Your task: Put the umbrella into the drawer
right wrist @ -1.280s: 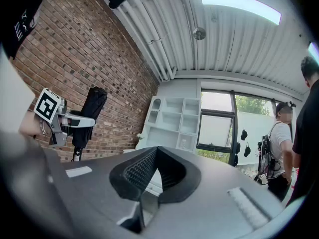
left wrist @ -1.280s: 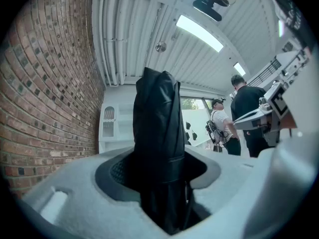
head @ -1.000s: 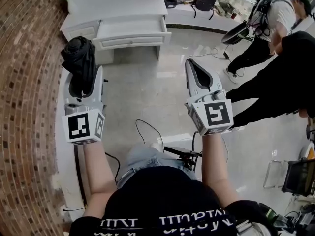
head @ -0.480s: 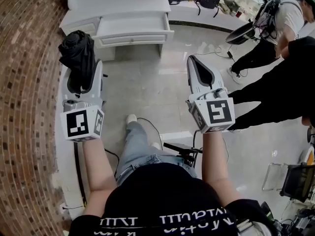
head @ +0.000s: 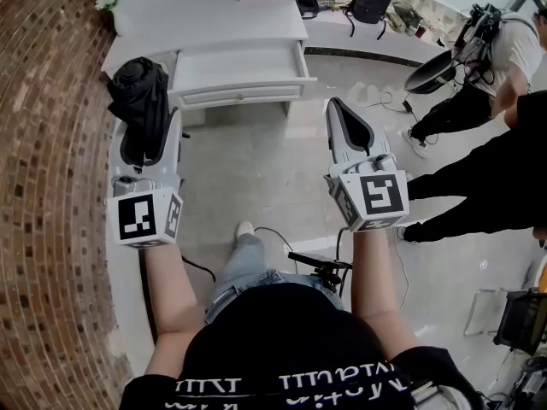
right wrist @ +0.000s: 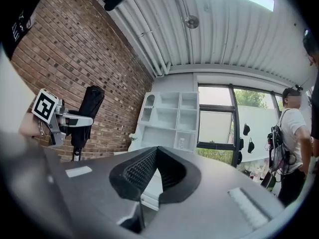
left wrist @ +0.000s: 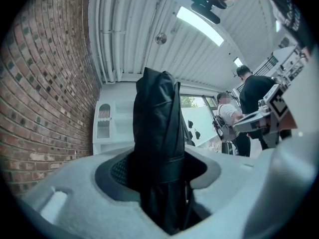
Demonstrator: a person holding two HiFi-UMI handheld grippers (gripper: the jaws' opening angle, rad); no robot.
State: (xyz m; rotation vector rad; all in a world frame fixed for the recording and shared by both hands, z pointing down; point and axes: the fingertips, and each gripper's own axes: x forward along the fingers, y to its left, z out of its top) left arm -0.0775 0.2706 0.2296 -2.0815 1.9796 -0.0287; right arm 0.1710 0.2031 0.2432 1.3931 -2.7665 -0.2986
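Note:
A folded black umbrella (head: 139,101) stands upright between the jaws of my left gripper (head: 147,139), which is shut on it. In the left gripper view the umbrella (left wrist: 157,143) fills the gap between the pads and hides what lies behind. My right gripper (head: 336,108) is held out level on the right, its jaw tips meeting with nothing between them. The right gripper view shows those pads (right wrist: 144,171) touching at the tip. Ahead stands a white desk with its drawer (head: 244,73) pulled out; both grippers are short of it.
A brick wall (head: 47,169) curves along the left. White shelving (right wrist: 172,116) rises behind the desk. Two people (head: 487,143) stand at the right near bags (head: 369,5) on a ledge. A black cable (head: 273,237) lies on the pale floor by my foot.
Both grippers have been carried forward toward the desk, whose open drawer now sits lower and nearer in the head view. The umbrella stays clamped in the left gripper. My foot has stepped forward.

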